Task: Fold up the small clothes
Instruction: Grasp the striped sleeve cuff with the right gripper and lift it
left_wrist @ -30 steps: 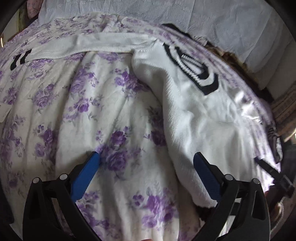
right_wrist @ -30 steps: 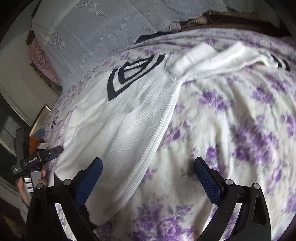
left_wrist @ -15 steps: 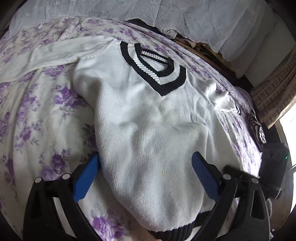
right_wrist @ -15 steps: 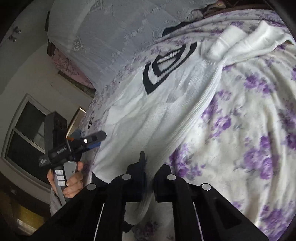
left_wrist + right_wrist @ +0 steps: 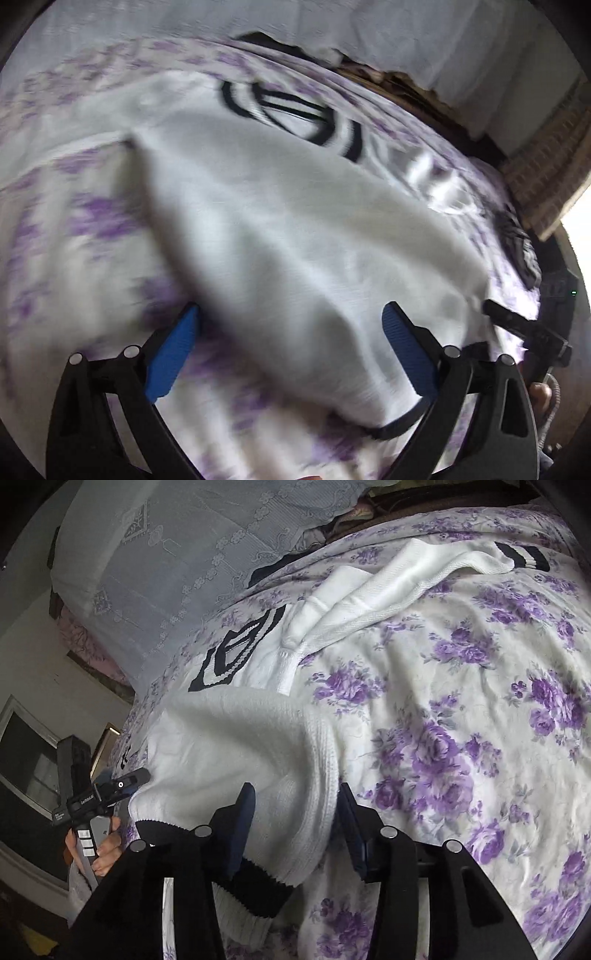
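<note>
The right gripper (image 5: 295, 823) has its dark blue fingers (image 5: 242, 830) partly apart and opening, with a bunched fold of the white sweater (image 5: 236, 746) lying between them; whether the pads press on the knit I cannot tell. The fold's ribbed side edge (image 5: 325, 775) and black hem band (image 5: 258, 886) sit at the lower middle of the right wrist frame. From there the sweater runs up and left toward its black-and-white striped neckline (image 5: 236, 653), long axis on that diagonal, and one sleeve (image 5: 406, 579) stretches to the upper right, ending in a striped cuff (image 5: 521, 559).

The left gripper (image 5: 291, 347) has its bright blue fingers (image 5: 170, 358) wide apart over the sweater's lower body, holding nothing; that view is smeared by blur.

The sweater is a soft ribbed knit, lying on a bed (image 5: 480, 701) with a white sheet printed with purple flowers. The right half of the right wrist frame is bare sheet. A lace-patterned pillow (image 5: 166, 554) lies at the upper left.
</note>
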